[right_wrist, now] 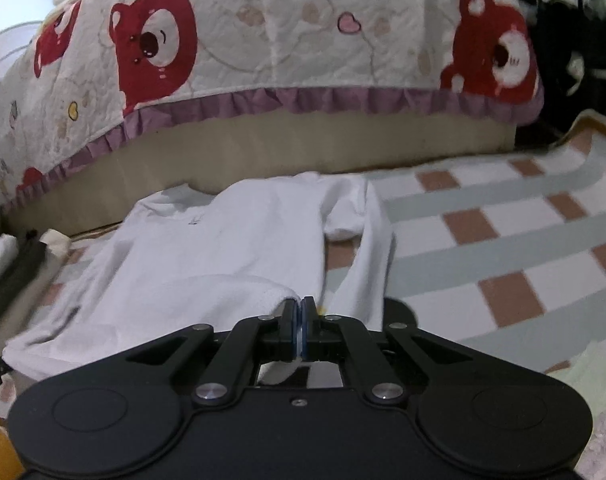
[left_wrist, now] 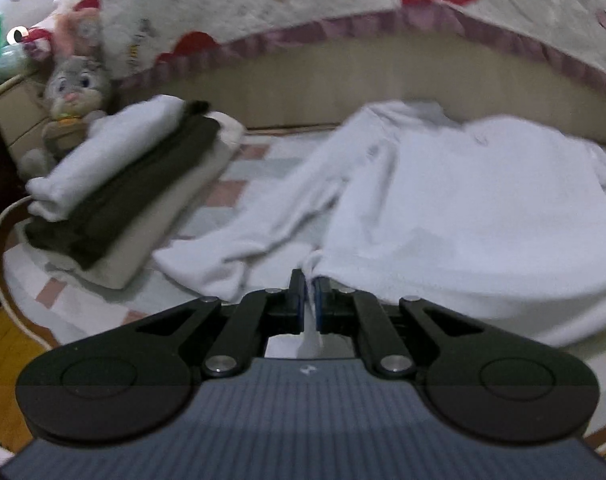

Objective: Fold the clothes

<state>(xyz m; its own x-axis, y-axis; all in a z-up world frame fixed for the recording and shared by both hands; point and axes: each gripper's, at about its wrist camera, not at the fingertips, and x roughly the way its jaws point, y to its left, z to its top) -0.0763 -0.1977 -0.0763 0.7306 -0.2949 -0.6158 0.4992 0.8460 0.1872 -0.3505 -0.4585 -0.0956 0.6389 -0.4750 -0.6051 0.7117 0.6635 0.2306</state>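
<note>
Your left gripper point(left_wrist: 310, 280) had its jaws pinched on the near hem of the white top point(left_wrist: 463, 208); your right gripper point(right_wrist: 301, 304) was likewise clamped on a white fold of the same hem. The top lay spread, chest up, on the checked mat point(right_wrist: 503, 240), collar toward the bed base point(right_wrist: 303, 140), one sleeve trailing at each side. You looked mid-fold, the bottom edge held at both corners. By my reading, the next move called for carrying both corners evenly toward the collar, keeping the hem taut and level. A stack of folded clothes point(left_wrist: 115, 184) sat to the left with a plush rabbit point(left_wrist: 75, 92) behind. The loose sleeves might bunch underneath. The bear quilt point(right_wrist: 263, 32) overhung the far side.
</note>
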